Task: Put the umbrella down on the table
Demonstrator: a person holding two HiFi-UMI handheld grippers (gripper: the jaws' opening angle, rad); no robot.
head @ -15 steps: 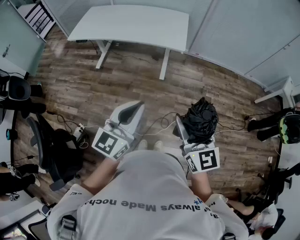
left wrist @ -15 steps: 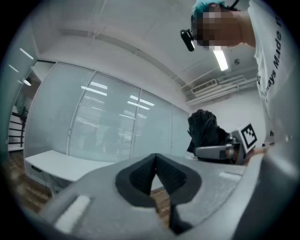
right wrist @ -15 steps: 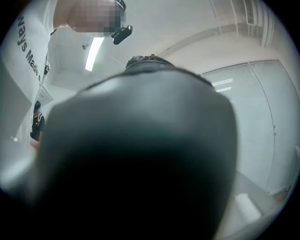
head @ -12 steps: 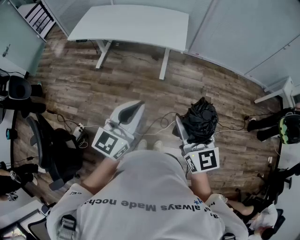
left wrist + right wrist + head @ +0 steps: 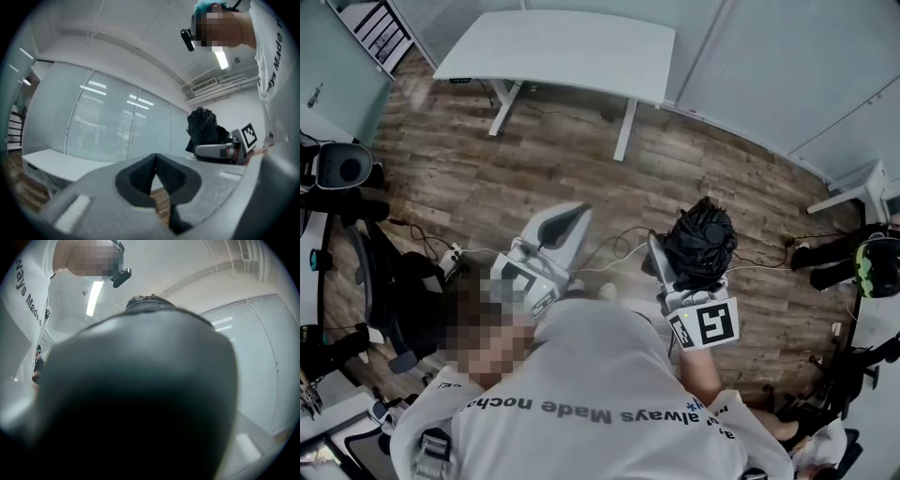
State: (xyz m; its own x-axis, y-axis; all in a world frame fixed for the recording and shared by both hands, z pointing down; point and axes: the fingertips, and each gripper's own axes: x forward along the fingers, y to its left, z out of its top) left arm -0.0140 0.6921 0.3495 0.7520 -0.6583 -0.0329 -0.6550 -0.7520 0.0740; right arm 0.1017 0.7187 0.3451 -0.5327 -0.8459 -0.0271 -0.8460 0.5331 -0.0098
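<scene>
Black umbrella (image 5: 703,234), clamped in right gripper (image 5: 692,259)

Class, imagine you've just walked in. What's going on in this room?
A person stands on a wooden floor with a gripper in each hand. The right gripper is clamped on a bunched black umbrella, held out in front of the body. The left gripper is shut with nothing in it. The white table stands ahead across the floor, so the umbrella is not yet set down.
</scene>
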